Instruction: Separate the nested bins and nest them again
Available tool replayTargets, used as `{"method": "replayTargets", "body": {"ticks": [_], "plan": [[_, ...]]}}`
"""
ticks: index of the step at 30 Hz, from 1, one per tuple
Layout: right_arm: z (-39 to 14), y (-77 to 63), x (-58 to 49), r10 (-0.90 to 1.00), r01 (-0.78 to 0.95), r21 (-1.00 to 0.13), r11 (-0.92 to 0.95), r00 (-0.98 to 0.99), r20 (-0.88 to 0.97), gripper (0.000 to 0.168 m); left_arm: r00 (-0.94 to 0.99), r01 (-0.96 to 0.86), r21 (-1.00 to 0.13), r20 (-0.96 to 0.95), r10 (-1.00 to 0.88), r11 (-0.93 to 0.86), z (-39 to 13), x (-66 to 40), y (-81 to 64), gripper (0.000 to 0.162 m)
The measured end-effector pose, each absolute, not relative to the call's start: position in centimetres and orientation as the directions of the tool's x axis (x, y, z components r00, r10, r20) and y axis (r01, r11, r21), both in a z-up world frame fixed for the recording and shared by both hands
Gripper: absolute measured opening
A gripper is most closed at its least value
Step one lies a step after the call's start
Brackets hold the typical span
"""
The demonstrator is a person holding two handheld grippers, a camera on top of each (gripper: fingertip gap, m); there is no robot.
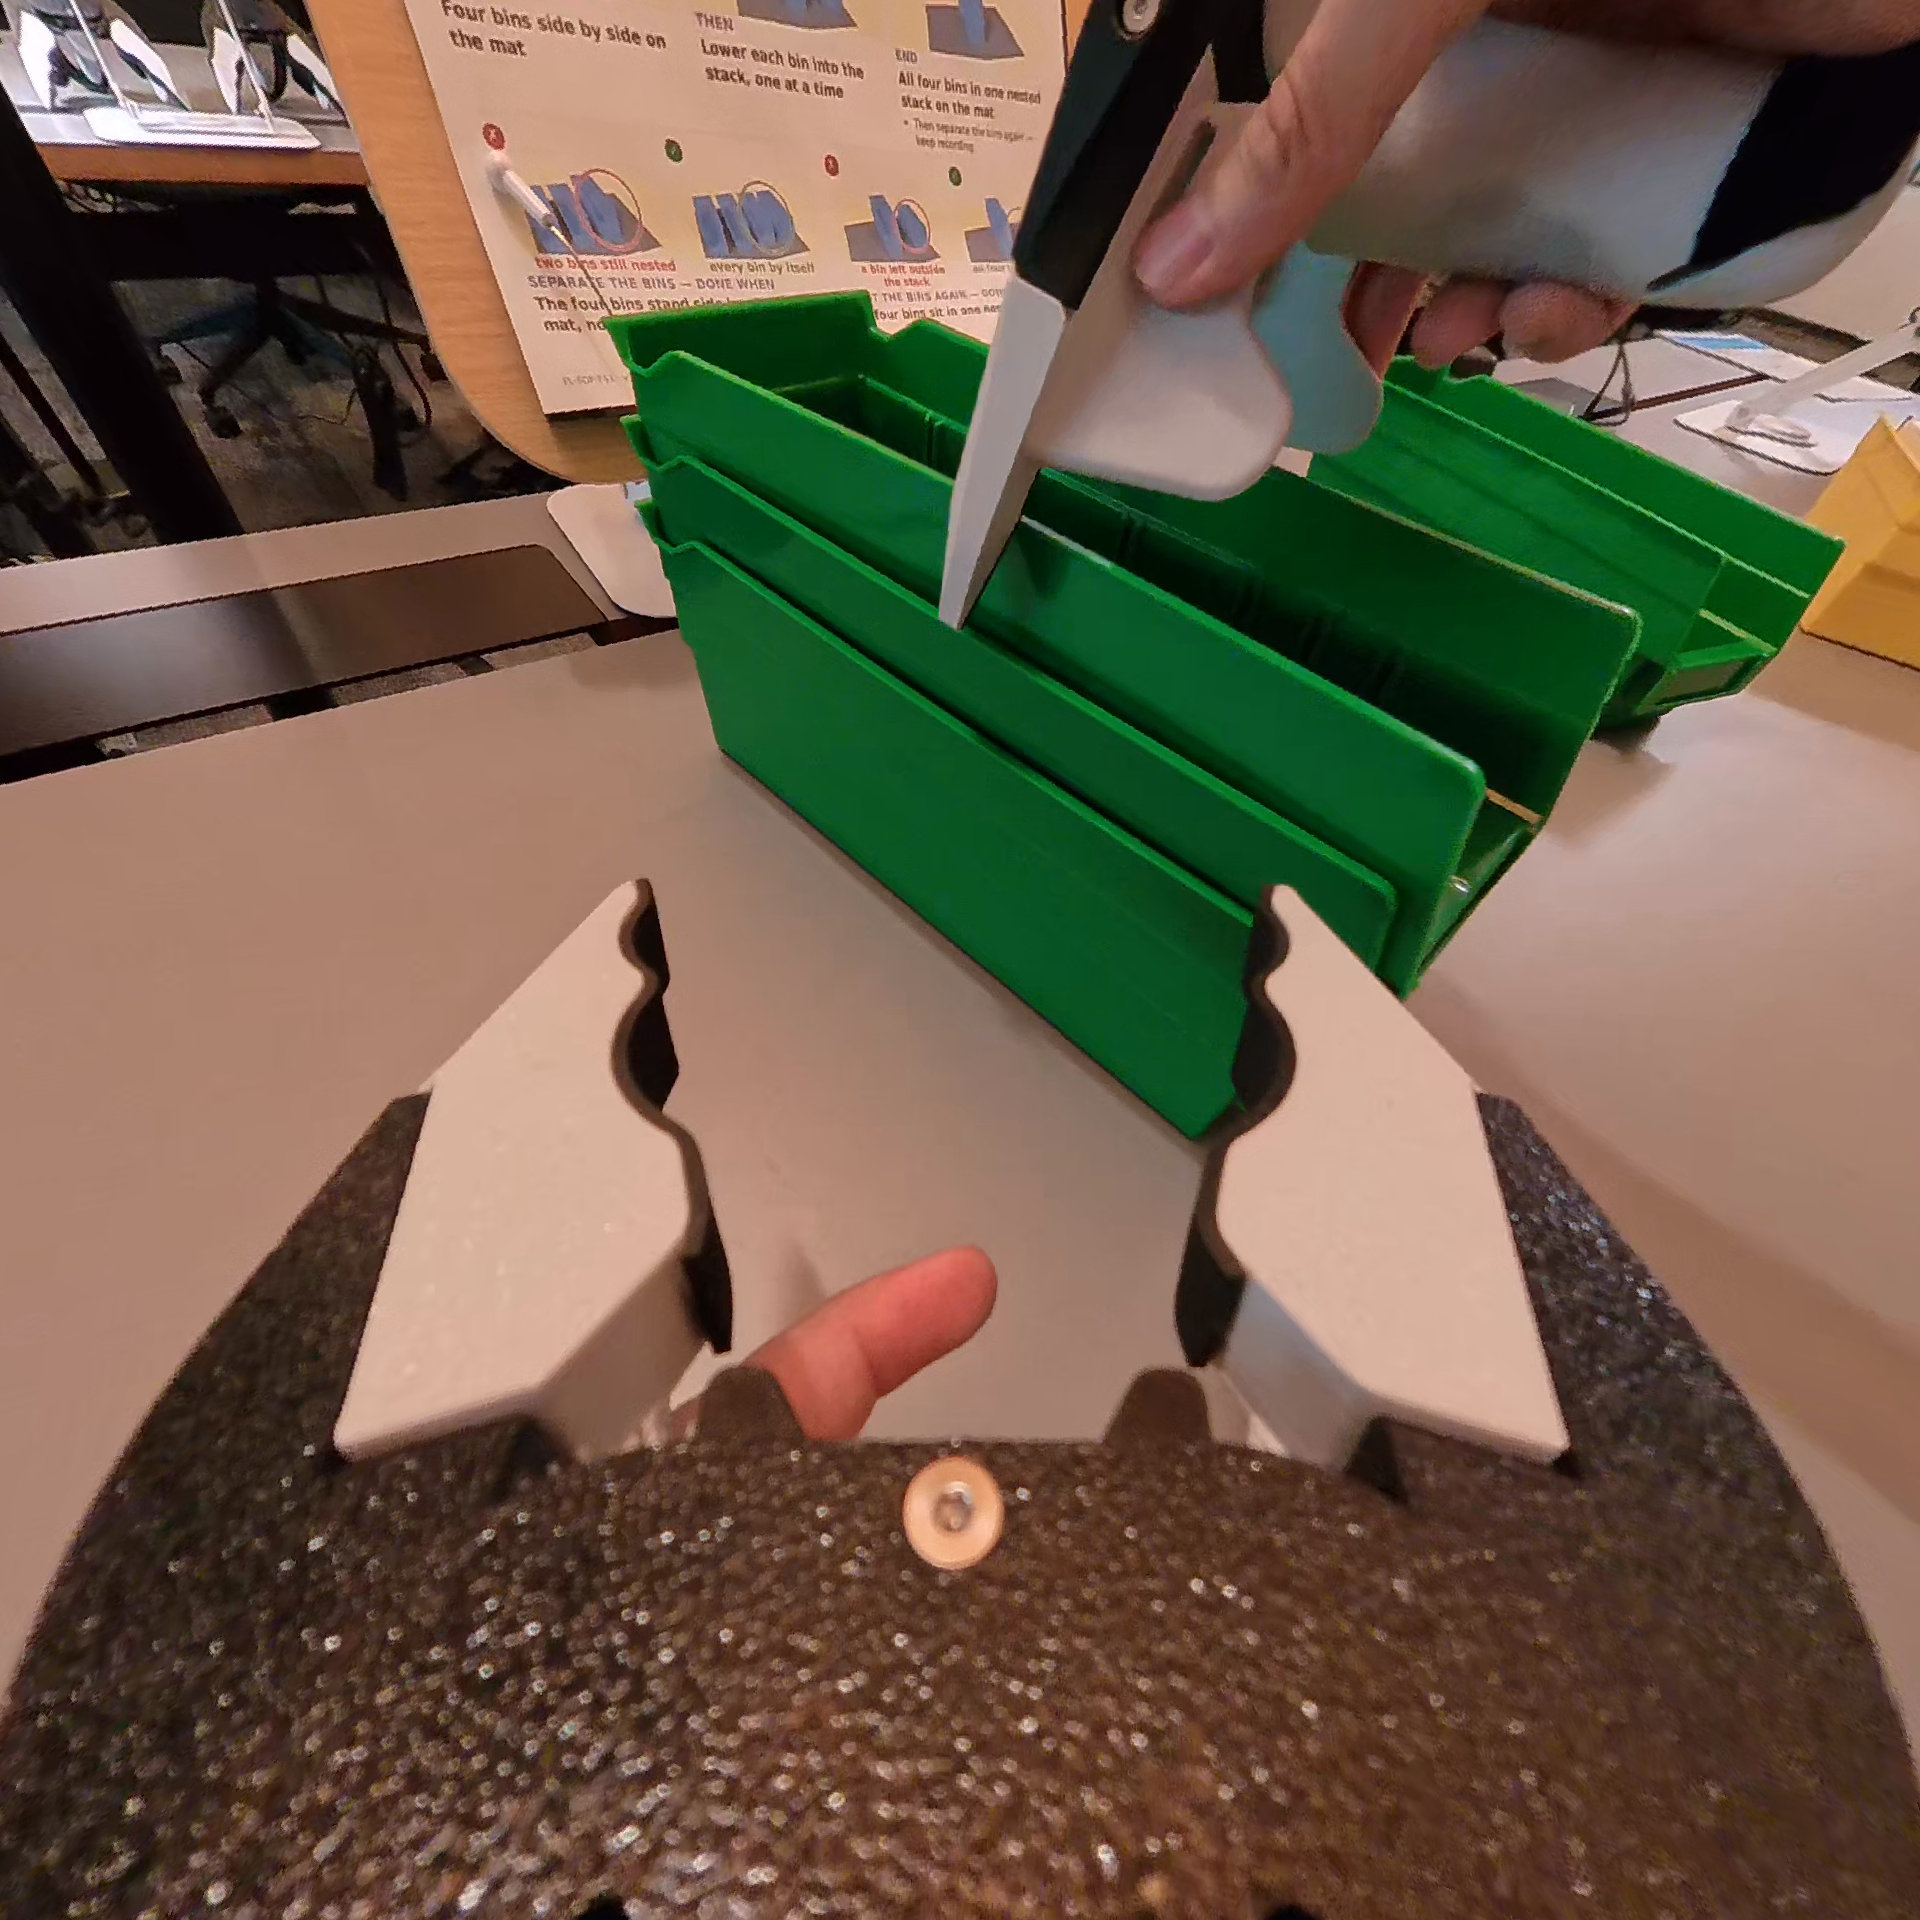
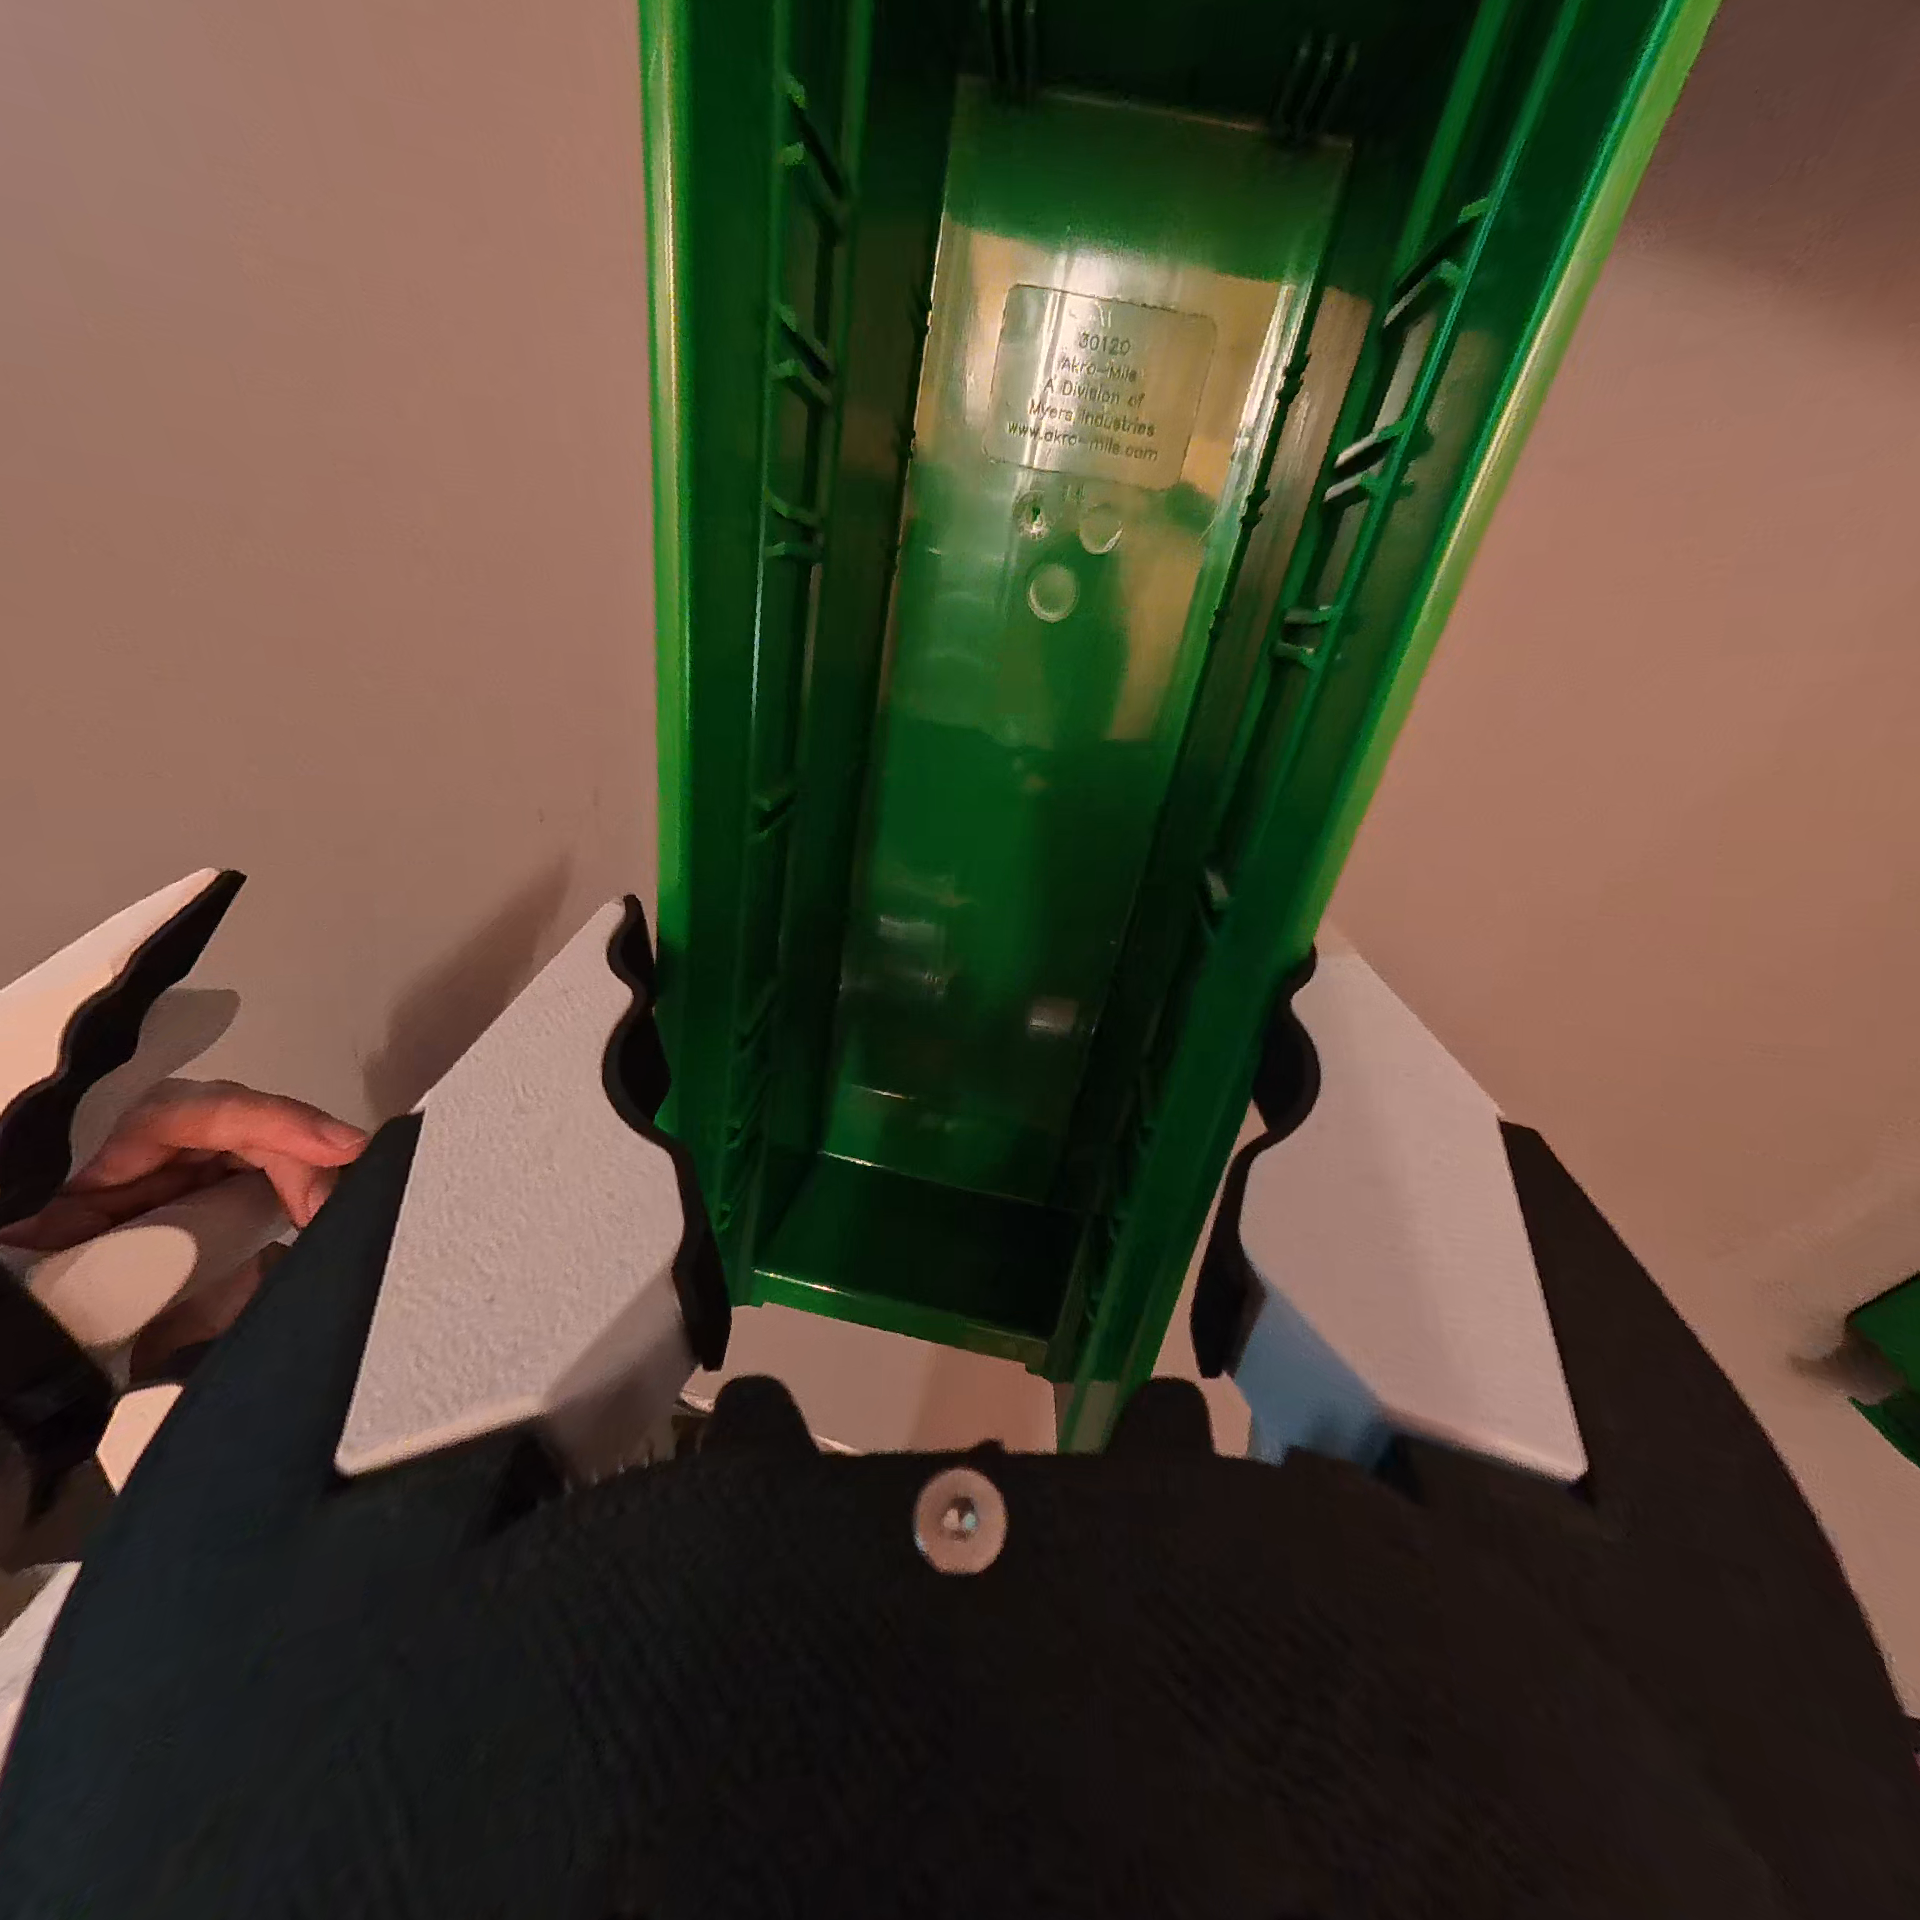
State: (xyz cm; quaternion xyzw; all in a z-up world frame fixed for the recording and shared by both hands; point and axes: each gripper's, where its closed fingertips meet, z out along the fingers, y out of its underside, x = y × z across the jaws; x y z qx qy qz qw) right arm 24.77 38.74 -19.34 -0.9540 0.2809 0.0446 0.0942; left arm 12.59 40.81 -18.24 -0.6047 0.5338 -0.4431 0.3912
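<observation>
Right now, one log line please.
stage: nested stack on table | right gripper: straddling top bin | left gripper: open, empty | separate bin behind

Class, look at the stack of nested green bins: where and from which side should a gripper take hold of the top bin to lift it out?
Grip the top bin across its two long side walls, coming from straight above, as the right gripper does: its rim stands proud of the bins below.

Printed instruction poster (image 1: 727,156) behind bins; embossed maker's mark (image 2: 1099,376) on bin floor
</observation>
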Motion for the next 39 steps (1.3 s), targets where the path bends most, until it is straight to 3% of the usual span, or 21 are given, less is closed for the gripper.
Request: {"method": "replayTargets", "body": {"ticks": [15,39], "plan": [[-18.1,37.7,24.6,-0.514,-0.526,-0.071,-0.848,0.847,-0.135,0.107,0.041,-0.296,-0.946,0.124,-0.991,-0.131,-18.2,12.5,41.1,0.109],[-16.8,37.3,24.5,-0.499,-0.51,-0.062,-0.858,0.856,-0.134,0.105,0.042,-0.285,-0.95,0.125,-0.991,-0.132,-17.9,12.3,41.1,0.109]]}}
